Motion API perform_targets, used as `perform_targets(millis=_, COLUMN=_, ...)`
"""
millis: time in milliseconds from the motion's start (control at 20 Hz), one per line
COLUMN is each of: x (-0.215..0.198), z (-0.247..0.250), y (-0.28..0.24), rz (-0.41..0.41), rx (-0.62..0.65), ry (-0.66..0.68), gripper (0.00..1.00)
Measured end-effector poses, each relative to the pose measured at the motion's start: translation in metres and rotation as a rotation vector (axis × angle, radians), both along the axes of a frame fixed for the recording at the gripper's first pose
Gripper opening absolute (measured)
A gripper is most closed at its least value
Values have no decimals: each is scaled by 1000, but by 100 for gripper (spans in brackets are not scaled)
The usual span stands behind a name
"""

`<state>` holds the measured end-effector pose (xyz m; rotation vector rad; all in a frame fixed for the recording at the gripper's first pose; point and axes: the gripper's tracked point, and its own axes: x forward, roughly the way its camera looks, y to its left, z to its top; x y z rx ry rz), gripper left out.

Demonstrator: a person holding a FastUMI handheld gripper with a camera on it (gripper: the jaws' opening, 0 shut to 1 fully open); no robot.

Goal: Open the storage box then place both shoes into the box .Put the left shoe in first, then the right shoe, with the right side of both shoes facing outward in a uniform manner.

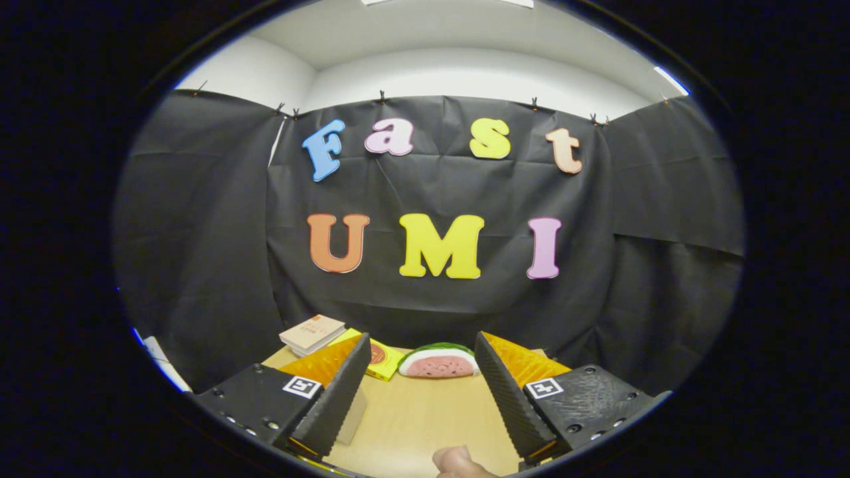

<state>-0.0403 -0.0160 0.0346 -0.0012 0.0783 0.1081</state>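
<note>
Gripper view: the gripper (423, 392) was held level above the light wooden table (425, 425), its two ridged fingers spread wide apart with nothing between them; the jaws stood open and gripped no object. A fingertip of a person's hand (458, 461) showed at the near edge of the table, just below the gap between the fingers.

Beyond the fingers, at the far end of the table against the black cloth wall (438, 192), lay three items: a watermelon-slice-shaped toy with green rind and red flesh (439, 362) directly ahead of the gap; a flat yellow box or packet (380, 358) just beside it on the left; and a pale, cream-covered book or small stack of books (312, 333) further left, partly overlapping the yellow item.

Position of the task's things: neither the storage box nor either shoe appeared on the stretch of table ahead of the gripper, so their location could not be established from this view.

Progress assessment: the state of the box (open or closed) and the placement of the shoes could not be determined. An open, unloaded gripper aimed at the wall would fit either a stage ahead of the box work or a stage after both shoes had been stowed; this moment did not settle which
</note>
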Motion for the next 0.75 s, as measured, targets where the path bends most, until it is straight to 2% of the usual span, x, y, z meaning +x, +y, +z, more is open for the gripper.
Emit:
perform_targets(millis=450, x=10, z=-10, y=-44, rz=-66, rx=30, ry=16, gripper=96)
perform_targets(millis=750, x=10, z=-25, y=-55, rz=-60, rx=-53, ry=-1, gripper=96)
